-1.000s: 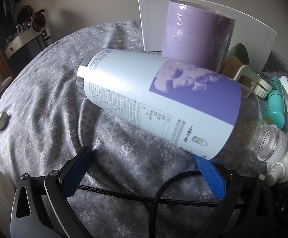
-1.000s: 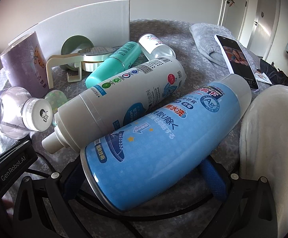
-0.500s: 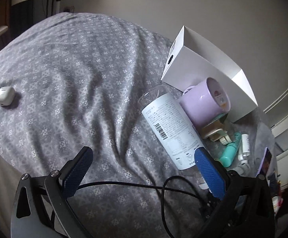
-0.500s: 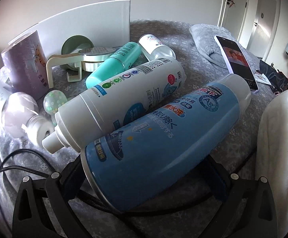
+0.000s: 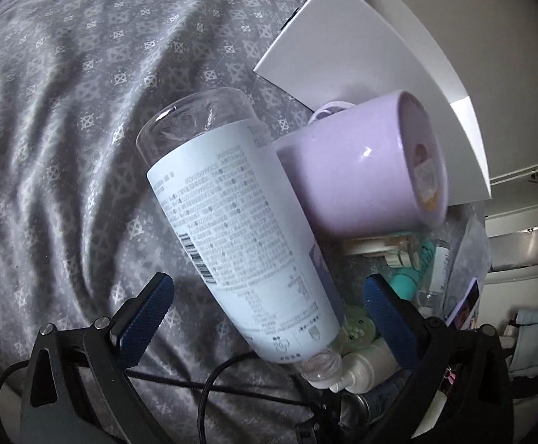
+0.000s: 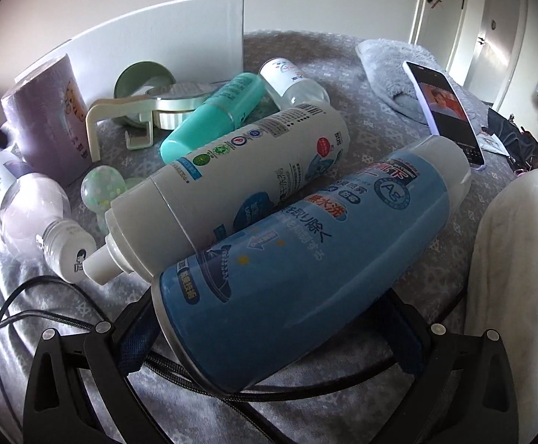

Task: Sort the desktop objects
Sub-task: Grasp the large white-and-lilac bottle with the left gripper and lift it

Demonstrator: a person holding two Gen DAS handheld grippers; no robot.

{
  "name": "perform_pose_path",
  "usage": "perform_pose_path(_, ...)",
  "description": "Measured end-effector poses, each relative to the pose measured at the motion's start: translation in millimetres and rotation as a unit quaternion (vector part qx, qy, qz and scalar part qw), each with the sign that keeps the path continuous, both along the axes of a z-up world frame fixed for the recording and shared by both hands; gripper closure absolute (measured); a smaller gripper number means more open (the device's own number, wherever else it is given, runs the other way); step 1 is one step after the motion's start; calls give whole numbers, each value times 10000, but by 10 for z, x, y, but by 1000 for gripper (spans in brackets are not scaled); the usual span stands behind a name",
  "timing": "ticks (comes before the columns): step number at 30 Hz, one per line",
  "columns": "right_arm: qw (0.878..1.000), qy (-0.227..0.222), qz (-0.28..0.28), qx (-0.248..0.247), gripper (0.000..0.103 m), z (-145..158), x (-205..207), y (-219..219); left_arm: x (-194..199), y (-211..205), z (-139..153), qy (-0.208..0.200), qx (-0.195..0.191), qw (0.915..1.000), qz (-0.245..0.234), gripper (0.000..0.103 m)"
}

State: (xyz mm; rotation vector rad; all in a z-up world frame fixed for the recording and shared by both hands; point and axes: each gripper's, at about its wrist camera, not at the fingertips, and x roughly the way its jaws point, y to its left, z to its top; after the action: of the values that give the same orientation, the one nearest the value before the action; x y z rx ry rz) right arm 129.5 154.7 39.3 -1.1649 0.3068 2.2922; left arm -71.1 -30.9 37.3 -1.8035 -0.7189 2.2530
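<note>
Left wrist view shows the left gripper (image 5: pixel 265 318) wide open, holding nothing. A big clear bottle (image 5: pixel 239 229) with a pale label lies between its two blue fingers (image 5: pixel 144 320), neck toward the camera, but the fingers do not touch it. The bottle lies on a grey bedspread (image 5: pixel 65 111) with small white marks and many folds. Its side leans on a purple mug (image 5: pixel 361 170), and behind the mug stands a white box (image 5: pixel 361 48) against a pale wall. A black cable (image 5: pixel 209 399) loops over the cloth near the gripper. In the right wrist view the right gripper (image 6: pixel 269 336) is open wide too. A big blue spray can (image 6: pixel 306 270) lies between its fingers, bottom end toward the camera; I cannot tell if the pads touch it. Just beside it, touching, lies a white spray bottle (image 6: pixel 228 188) with its nozzle near the clear bottle's white cap (image 6: pixel 69 255). Farther back are a teal bottle (image 6: pixel 213 118), a tape holder (image 6: pixel 146 118), a green dish (image 6: pixel 141 79), a small clear bottle (image 6: pixel 293 81) and a spotty ball (image 6: pixel 102 188). A phone (image 6: pixel 444 107) leans on a fluffy grey slipper (image 6: pixel 391 70), and white doors (image 6: pixel 468 18) stand behind.
</note>
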Motion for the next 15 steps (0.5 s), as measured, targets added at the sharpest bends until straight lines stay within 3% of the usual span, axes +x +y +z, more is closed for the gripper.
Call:
perform_pose_path(2,10000,-10,17,23,0,-4,5,-6,-56,26,-82,-172,-111,9998,57,12)
perform_pose_path(6,9999,-147,43,-47,0,5,1,-2,-11,67,-26,43,-200,9995,-250,32)
perform_pose_path(10,9984,-455,182,-271,0,32,-38,43,200,-40,140,414,-122,9987,-281,33)
perform_pose_path(15,9959,-695,300,-485,0,82,22,43,561,-127,648,1223,-188,9904,-622,38)
